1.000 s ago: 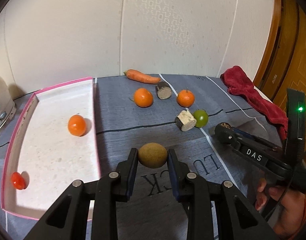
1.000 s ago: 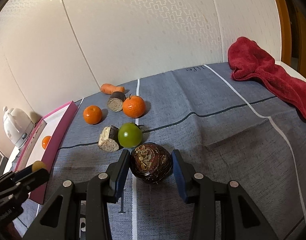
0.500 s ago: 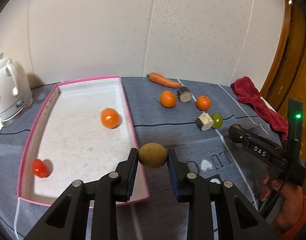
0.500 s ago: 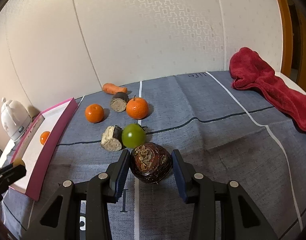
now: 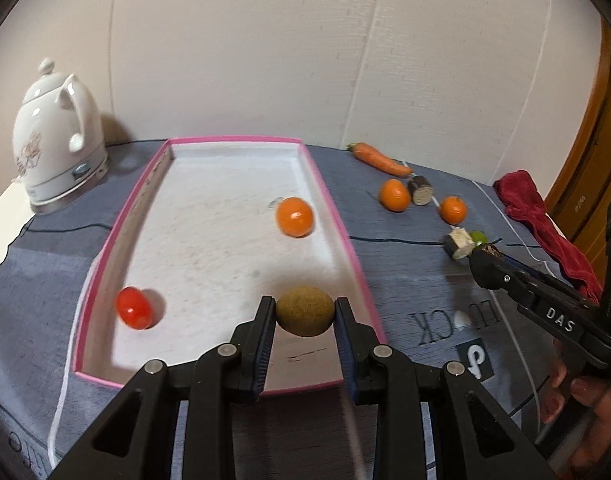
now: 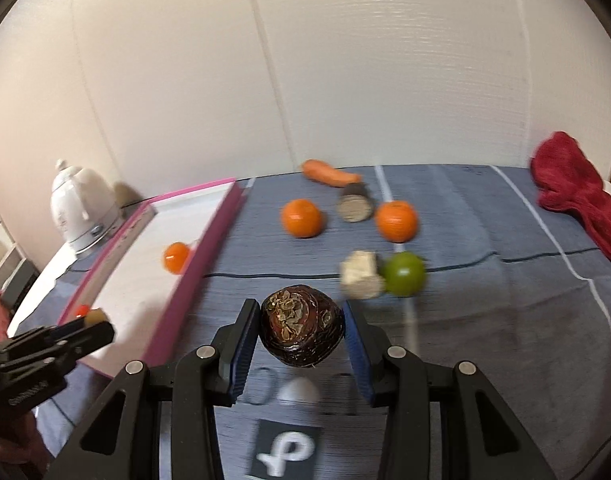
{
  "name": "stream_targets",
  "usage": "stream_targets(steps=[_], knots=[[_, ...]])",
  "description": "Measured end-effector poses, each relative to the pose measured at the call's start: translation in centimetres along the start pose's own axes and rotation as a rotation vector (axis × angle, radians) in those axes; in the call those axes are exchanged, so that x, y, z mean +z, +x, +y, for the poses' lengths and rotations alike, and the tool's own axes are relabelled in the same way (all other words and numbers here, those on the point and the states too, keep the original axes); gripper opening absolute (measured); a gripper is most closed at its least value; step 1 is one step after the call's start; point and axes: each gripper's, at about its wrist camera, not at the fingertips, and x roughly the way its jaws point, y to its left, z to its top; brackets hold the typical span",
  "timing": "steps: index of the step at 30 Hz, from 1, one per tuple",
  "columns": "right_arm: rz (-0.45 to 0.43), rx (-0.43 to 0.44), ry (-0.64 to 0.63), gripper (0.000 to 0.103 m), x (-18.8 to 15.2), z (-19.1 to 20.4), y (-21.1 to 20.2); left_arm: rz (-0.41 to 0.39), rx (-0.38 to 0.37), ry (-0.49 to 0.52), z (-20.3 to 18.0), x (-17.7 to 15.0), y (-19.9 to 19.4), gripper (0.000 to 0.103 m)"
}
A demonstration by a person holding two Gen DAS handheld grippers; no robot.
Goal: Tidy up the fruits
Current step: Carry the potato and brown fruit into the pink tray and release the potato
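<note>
Left wrist view shows the big pink tray (image 5: 337, 224) with lots of bare white floor inside. An orange (image 5: 294, 216) and a small red fruit (image 5: 134, 307) sit in it, well apart. The left gripper (image 5: 304, 316) pinches a brown fruit (image 5: 304, 311) over the tray's near right corner, so I think it is being put away. Next it should come down inside the pink edge and let go. The right gripper (image 6: 301, 326) pinches a dark fruit (image 6: 301, 326) above the cloth, beside the tray.
</note>
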Motion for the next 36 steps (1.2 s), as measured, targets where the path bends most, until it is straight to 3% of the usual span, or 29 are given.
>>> stream_targets(steps=[15, 27, 29, 31, 33, 36], knots=[[0.043, 0.117, -0.171, 0.043, 0.7, 8.4, 1.9, 0.023, 0.044, -0.040, 3.4, -1.8, -0.1, 0.030], [0.108, 0.135, -0.265, 0.043, 0.8, 11.3, 4.7, -0.006, 0.072, -0.019, 4.6, -2.1, -0.5, 0.030], [0.116, 0.136, -0.269, 0.043, 0.8, 11.5, 5.1, -0.009, 0.073, -0.019, 4.6, -2.2, -0.6, 0.035], [0.123, 0.135, -0.273, 0.043, 0.8, 11.7, 5.5, -0.020, 0.079, -0.026, 4.6, -2.3, -0.9, 0.054], [0.127, 0.141, -0.294, 0.043, 0.8, 11.9, 5.7, -0.036, 0.084, -0.030, 4.6, -2.5, -1.3, 0.063], [0.124, 0.138, -0.319, 0.043, 0.7, 12.1, 5.9, -0.053, 0.084, -0.010, 4.4, -2.9, -2.0, 0.066]])
